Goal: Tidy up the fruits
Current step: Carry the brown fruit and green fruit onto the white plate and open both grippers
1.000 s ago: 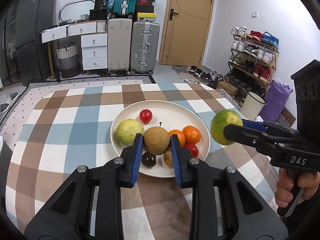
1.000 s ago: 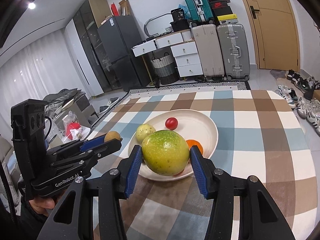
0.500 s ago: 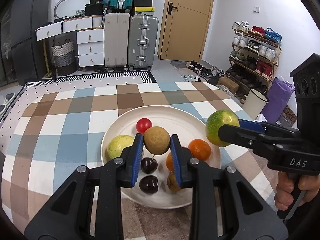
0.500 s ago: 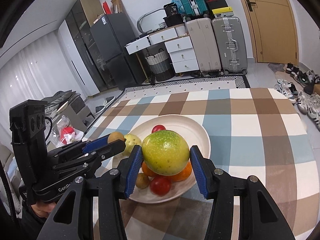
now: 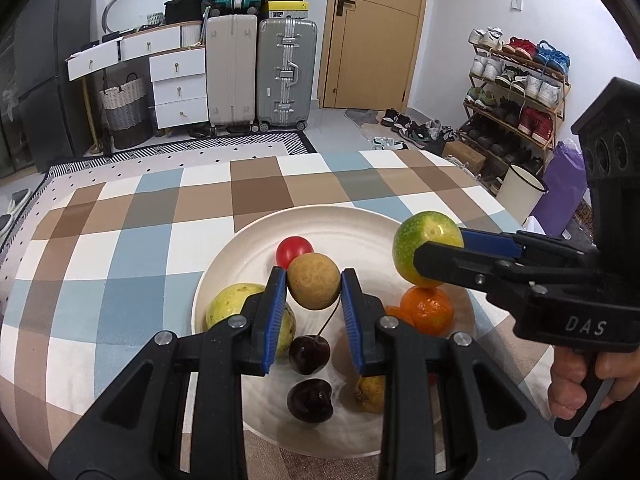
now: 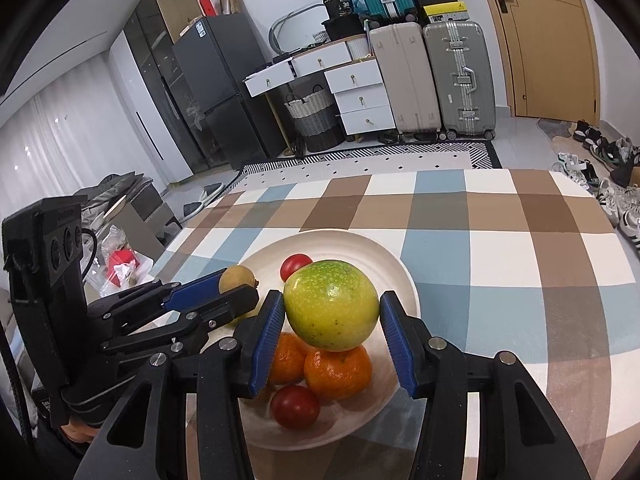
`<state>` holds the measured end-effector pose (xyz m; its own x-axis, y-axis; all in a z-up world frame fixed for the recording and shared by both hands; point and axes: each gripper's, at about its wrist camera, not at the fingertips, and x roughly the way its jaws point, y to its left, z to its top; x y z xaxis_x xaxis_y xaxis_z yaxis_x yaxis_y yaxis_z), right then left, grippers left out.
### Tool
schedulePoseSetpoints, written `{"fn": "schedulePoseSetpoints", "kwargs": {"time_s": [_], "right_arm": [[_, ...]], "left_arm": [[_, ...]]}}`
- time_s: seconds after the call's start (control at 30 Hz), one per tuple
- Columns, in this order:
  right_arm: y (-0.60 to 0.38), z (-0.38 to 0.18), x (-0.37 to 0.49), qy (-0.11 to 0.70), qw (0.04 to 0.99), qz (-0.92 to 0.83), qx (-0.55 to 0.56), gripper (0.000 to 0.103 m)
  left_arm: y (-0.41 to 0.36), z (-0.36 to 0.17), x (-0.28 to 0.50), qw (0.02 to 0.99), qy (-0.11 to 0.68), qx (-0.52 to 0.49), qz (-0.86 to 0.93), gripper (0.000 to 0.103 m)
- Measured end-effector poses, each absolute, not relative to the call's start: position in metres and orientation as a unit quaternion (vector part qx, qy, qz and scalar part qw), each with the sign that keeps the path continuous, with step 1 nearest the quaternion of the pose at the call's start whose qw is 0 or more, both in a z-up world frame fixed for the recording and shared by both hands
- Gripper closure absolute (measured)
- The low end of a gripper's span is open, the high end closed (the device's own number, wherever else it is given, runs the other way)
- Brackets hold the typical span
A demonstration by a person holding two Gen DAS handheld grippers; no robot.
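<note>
- Left wrist view: the left gripper [image 5: 314, 286] is clenched on a round brown fruit [image 5: 314, 286], its blue pads [image 5: 276, 312] pressed to both sides, holding it in the air above the white plate [image 5: 344, 224].
- Right wrist view: the right gripper [image 6: 331, 312] grips a large green-yellow fruit [image 6: 331, 305] by its blue pads [image 6: 267, 340], also lifted over the plate, just above two oranges [image 6: 338, 368].
- Under the left gripper lie two dark cherries [image 5: 309, 354], one with its stem up; a pale green fruit [image 5: 232, 304] sits at the plate's left, a red tomato [image 5: 294, 250] behind the brown fruit.
- Another red tomato [image 6: 295, 406] lies at the plate's near edge in the right wrist view.
- Beneath the plate is a checked tablecloth [image 5: 132, 240]; suitcases [image 5: 286, 72] and a door [image 5: 376, 32] stand beyond.
</note>
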<state>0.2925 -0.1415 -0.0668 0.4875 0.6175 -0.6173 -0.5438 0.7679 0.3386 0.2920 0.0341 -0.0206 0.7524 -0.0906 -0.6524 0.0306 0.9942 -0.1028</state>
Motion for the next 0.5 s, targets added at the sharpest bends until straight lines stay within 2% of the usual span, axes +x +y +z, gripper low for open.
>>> {"fn": "schedulePoseSetpoints", "kwargs": {"time_s": [0.5], "right_arm": [[-0.143,-0.079,0.302,0.373,0.863,0.335,0.069,0.053]], "left_arm": [[0.029,-0.029,0.297,0.931,0.36,-0.034,-0.044,0.078]]}}
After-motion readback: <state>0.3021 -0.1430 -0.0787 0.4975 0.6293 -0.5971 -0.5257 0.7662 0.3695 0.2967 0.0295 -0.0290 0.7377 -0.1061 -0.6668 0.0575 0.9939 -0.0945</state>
